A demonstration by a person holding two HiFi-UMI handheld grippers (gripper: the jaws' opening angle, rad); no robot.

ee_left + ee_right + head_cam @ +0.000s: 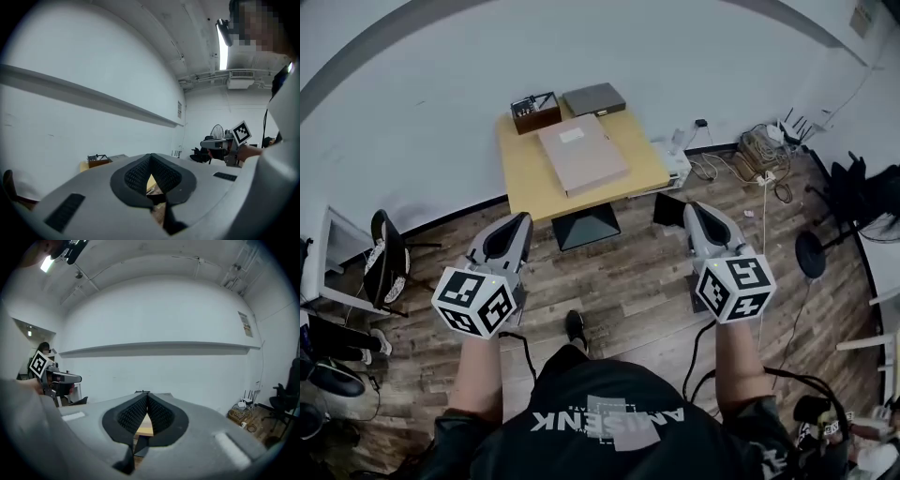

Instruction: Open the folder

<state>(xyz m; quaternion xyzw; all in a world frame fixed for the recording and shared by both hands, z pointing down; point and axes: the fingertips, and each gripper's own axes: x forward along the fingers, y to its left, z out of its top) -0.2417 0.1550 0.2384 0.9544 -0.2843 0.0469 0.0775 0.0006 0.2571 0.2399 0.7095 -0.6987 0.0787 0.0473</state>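
A closed beige folder (582, 155) lies flat on the small yellow table (525, 184) ahead of me. My left gripper (522, 219) hovers over the wooden floor short of the table's near left corner, its jaws shut with nothing between them. To the right, my right gripper (691, 210) is also shut and empty, just off the table's near right corner. In the left gripper view the left gripper (150, 157) shows its pads pressed together, with the table (151, 182) seen in the gap below. The right gripper (147, 395) looks the same in its own view.
A brown wooden box (535, 112) and a grey case (593, 98) sit at the table's far edge by the white wall. A black chair (387, 258) stands left. Cables and a router (766, 150) lie on the floor at the right, near a black stand base (809, 254).
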